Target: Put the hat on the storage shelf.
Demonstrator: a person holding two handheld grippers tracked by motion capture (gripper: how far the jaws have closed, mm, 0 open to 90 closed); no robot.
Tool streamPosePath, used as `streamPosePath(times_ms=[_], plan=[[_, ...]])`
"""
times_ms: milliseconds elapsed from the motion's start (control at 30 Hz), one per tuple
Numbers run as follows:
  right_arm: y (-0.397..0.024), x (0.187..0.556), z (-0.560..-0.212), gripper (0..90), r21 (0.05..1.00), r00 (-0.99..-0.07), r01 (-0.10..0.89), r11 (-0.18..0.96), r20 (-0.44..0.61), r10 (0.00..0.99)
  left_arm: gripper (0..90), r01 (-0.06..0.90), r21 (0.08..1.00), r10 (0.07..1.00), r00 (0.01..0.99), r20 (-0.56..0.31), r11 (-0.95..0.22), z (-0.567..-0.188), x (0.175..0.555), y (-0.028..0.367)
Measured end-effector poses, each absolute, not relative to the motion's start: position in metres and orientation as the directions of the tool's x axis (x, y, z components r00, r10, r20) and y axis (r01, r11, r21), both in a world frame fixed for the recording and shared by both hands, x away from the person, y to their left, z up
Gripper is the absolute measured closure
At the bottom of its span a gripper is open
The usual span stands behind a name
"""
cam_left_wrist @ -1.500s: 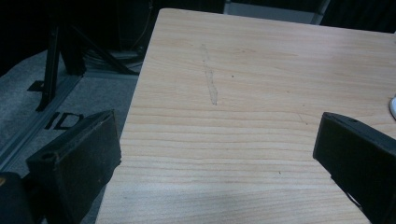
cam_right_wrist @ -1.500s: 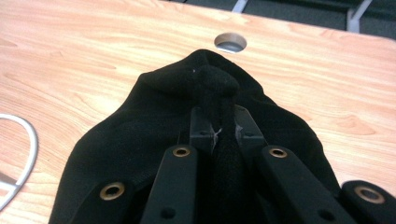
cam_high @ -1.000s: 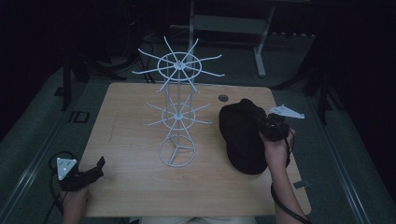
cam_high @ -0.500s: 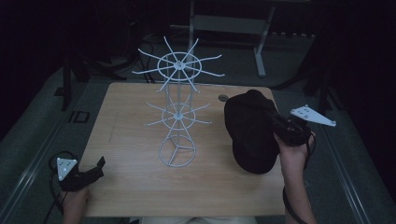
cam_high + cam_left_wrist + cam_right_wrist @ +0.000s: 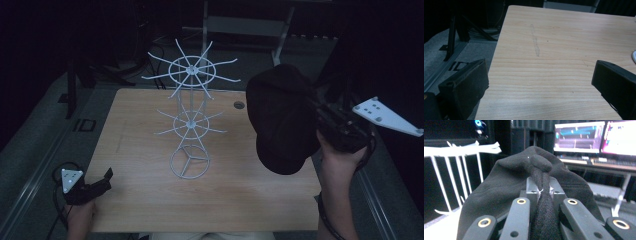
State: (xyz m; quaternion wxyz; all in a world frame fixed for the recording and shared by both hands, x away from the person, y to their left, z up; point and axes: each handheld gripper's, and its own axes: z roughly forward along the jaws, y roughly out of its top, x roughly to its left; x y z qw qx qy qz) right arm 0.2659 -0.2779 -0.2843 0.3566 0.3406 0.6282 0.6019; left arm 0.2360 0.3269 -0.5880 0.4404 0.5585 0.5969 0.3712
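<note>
Your right gripper (image 5: 320, 117) is clamped on a fold of the black hat (image 5: 282, 117), holding it in the air over the table's (image 5: 135, 125) right side, right of the white wire rack (image 5: 189, 112). Your left gripper (image 5: 102, 181) rests at the near left corner, jaws spread wide and holding nothing.

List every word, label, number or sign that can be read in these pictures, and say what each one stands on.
No text can be read with certainty.
Monitors behind the black hat clamped in the right gripper: bright windows, content too blurred to read.
Floor beside the wooden table, seen past the open left gripper: dark marks resembling "ID", cut off by a jaw, unsure.
White wire rack: no label visible.
</note>
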Motion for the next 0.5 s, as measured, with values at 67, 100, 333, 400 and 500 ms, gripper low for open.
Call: streamPosePath(times_ms=[67, 100, 333, 400, 500], plan=[[-0.276, 0.260, -0.271, 82.3, 0.999, -0.517, -0.036, 0.036, -0.049, 0.855, 1.4, 0.341, 0.935, 0.994, 0.011, -0.112, 0.102, -0.588, 0.236, 0.327], [-0.275, 0.256, -0.264, 82.3, 0.998, -0.520, -0.057, 0.030, -0.056, 0.852, 1.4, 0.341, 0.935, 0.994, 0.010, -0.112, 0.102, -0.588, 0.236, 0.327], [-0.262, 0.237, -0.223, 82.3, 0.989, -0.579, -0.146, 0.008, -0.092, 0.810, 1.5, 0.343, 0.934, 0.994, 0.011, -0.110, 0.100, -0.588, 0.236, 0.327], [-0.258, 0.236, -0.220, 82.3, 0.988, -0.589, -0.152, 0.007, -0.096, 0.802, 1.5, 0.343, 0.934, 0.994, 0.011, -0.111, 0.101, -0.588, 0.236, 0.327], [-0.242, 0.232, -0.213, 82.3, 0.986, -0.627, -0.167, 0.017, -0.119, 0.770, 1.4, 0.344, 0.933, 0.994, 0.011, -0.112, 0.102, -0.588, 0.236, 0.327]])
